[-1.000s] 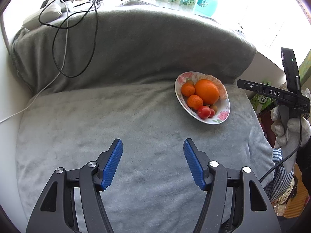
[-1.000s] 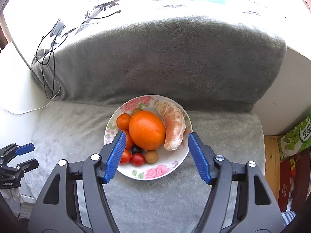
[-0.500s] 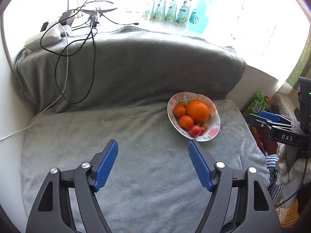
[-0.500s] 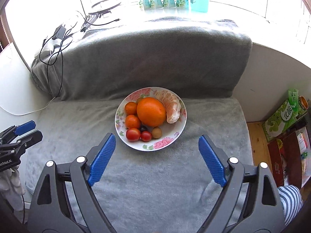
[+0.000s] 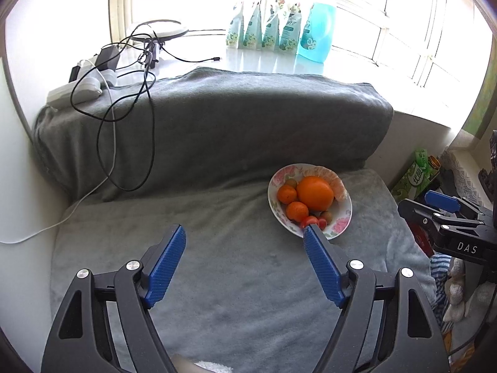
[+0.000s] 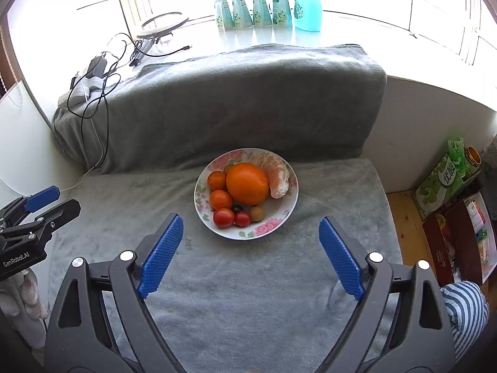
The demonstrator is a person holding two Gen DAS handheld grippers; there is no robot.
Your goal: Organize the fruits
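- Fruits, all gathered in a floral plate (image 6: 290, 205) on the grey blanket (image 6: 248, 279), just in front of the raised blanket-covered ledge.
- Large orange (image 6: 247, 183) at the middle: heaviest piece, firm, smooth rind likely slick; best taken across its widest part.
- Two mandarins (image 6: 221, 199) touching its left side: light, slightly yielding; a side pinch should do.
- Peeled citrus (image 6: 276, 175) against the right of the orange: soft, wet-looking, easily torn; gentlest squeeze, low on its body.
- Two cherry tomatoes (image 6: 223, 217) at the near rim, beside a small brownish fruit (image 6: 257, 213), possibly a longan: tiny, round, prone to roll and burst.
- Left gripper (image 5: 243, 233): spread wide, nothing between the pads, over bare blanket left of the plate.
- Right gripper (image 6: 251, 230): spread wider, empty, plate just beyond the tips.
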